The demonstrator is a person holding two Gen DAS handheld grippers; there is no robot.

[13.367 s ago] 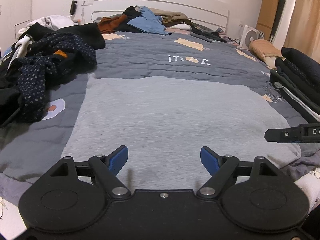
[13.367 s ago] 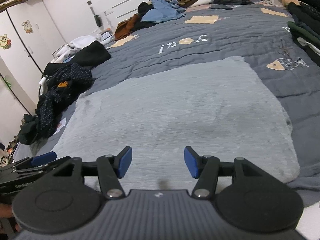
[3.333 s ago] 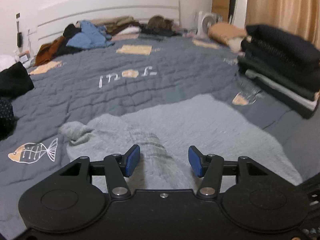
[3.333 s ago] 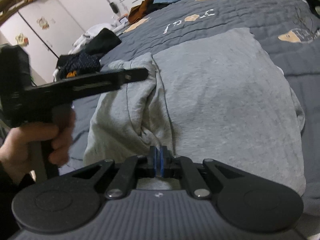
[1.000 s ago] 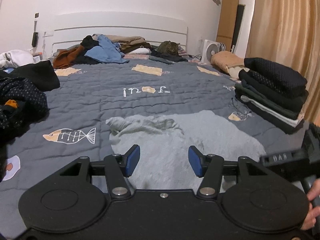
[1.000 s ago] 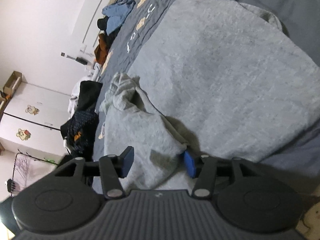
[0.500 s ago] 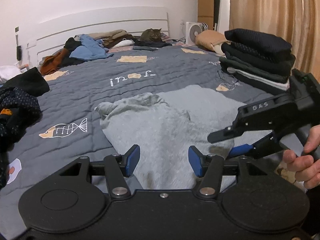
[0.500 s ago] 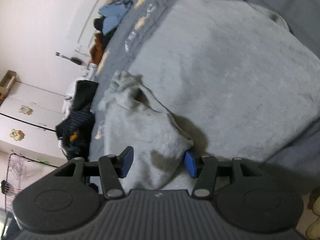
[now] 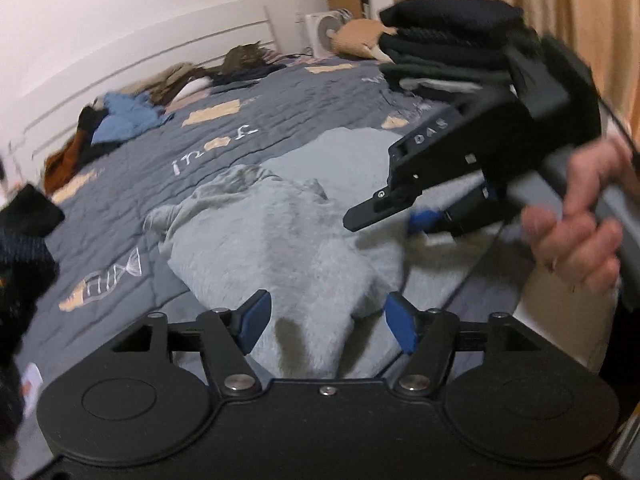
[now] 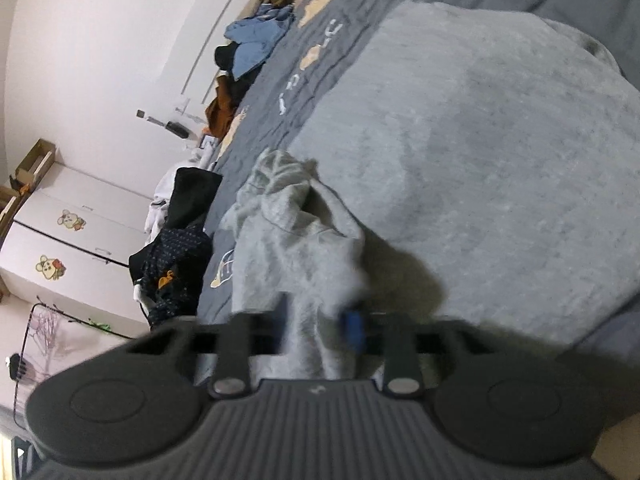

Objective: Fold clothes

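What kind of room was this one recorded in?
A bedroom, most likely: a bed with a grey quilt and white headboard, wardrobe doors by the wall, and clothes around a grey sweater spread for folding.

The left wrist camera sits low at the foot of the bed (image 9: 280, 92), looking along its jaws toward the headboard (image 9: 160, 60), close over the grey garment (image 9: 280, 240). The right wrist camera is rolled sideways, so bed and wardrobe (image 10: 60, 240) tilt steeply, and hangs just as near. Both views share the garment's bunched fold and the grey quilt (image 10: 400, 0); the left also catches the right gripper (image 9: 400, 208) and the hand (image 9: 576, 232) holding it.
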